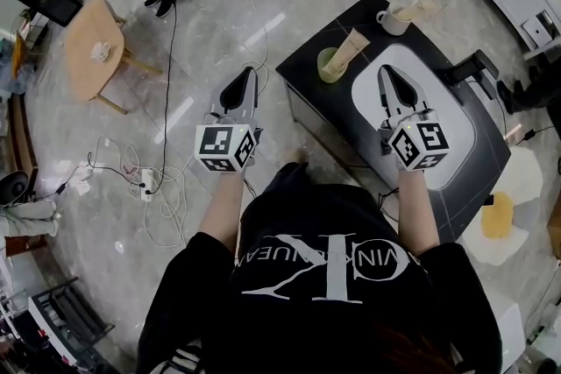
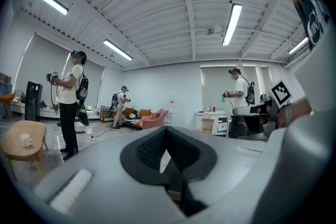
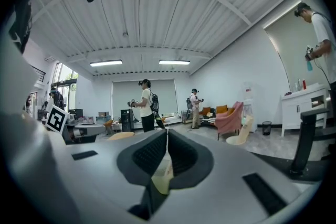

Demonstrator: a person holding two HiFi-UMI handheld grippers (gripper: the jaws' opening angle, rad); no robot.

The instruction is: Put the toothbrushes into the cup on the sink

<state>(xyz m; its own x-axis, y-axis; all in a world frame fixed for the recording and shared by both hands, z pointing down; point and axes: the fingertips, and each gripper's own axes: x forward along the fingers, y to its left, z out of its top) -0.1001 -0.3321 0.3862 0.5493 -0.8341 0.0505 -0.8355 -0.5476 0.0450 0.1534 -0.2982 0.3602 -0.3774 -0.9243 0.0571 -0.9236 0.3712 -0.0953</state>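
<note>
Green cup stands left of the sink. Left gripper and right gripper are both closed and empty. A grasp is judged pending, and the jaws must open first.

An open lab hall: a free-standing sink stand, loose floor cables, and people wearing headsets

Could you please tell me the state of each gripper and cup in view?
left gripper: shut, holding nothing.
right gripper: shut, holding nothing.
green cup: upright, beige item leaning in it.
grey mug: upright, second beige item sticking out.
</note>
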